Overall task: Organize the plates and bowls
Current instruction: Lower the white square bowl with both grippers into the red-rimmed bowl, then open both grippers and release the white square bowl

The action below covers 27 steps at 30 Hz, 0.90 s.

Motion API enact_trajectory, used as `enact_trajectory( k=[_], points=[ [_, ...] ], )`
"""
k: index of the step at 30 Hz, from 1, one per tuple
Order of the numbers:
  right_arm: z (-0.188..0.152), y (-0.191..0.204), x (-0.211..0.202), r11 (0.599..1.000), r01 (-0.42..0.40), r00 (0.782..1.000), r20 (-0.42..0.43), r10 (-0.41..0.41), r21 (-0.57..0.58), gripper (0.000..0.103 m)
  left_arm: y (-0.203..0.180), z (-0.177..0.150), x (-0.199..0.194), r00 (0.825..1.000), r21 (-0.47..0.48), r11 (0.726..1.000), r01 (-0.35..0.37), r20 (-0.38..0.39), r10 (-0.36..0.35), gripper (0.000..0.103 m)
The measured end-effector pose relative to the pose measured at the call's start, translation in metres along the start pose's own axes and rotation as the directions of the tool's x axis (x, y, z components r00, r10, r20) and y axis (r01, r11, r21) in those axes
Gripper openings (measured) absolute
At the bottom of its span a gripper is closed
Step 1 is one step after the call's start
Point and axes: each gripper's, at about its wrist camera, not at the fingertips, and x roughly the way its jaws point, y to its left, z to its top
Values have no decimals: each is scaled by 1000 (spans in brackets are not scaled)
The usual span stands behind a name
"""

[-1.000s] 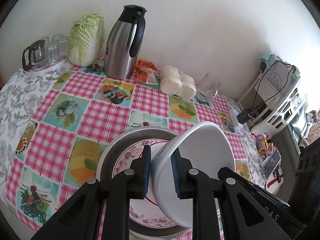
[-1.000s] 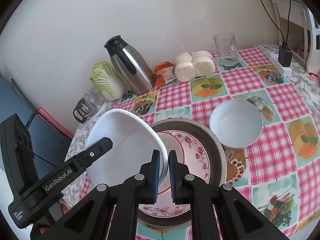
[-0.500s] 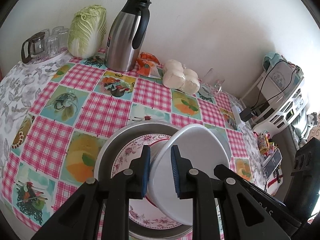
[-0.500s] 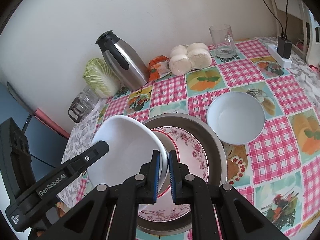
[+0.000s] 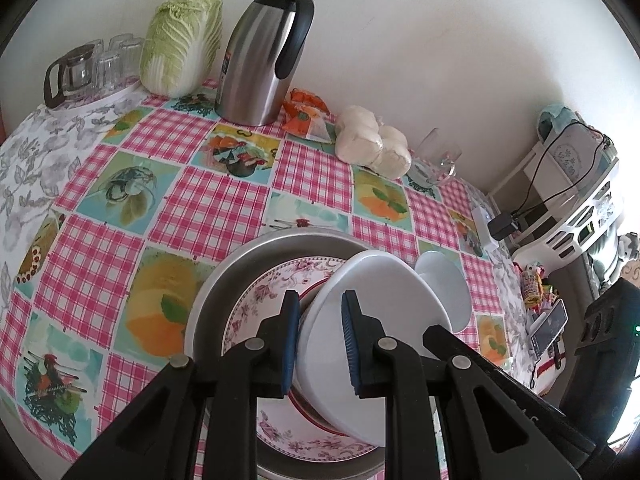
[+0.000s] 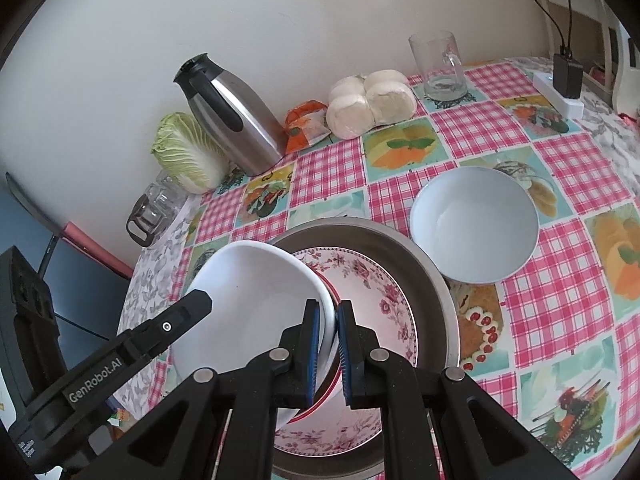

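Checked tablecloth (image 6: 404, 196), floral plate (image 6: 384, 300) in metal basin (image 6: 432, 276), both tongs clamping tilted white bowl (image 6: 256, 292).

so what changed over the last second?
The tilted white bowl, pinched at its rim by both the left hand-held gripper and the right hand-held gripper, sank lower over the floral plate. No release. The second white bowl and steel basin stayed put.

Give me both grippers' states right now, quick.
Left gripper: shut on the white bowl, gripping its rim.
Right gripper: shut on the same white bowl's rim.
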Motion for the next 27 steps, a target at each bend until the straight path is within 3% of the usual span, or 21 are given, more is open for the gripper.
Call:
enact_trajectory(
  k=[24, 27],
  points=[
    [2, 4, -5, 1000, 3, 1000, 15, -3, -12, 14, 2, -1, -1, 999, 0, 999, -37, -1, 37, 23],
    [3, 5, -9, 999, 27, 999, 22, -26, -27, 34, 2, 0, -7, 999, 5, 999, -44, 4, 44, 25]
  ],
)
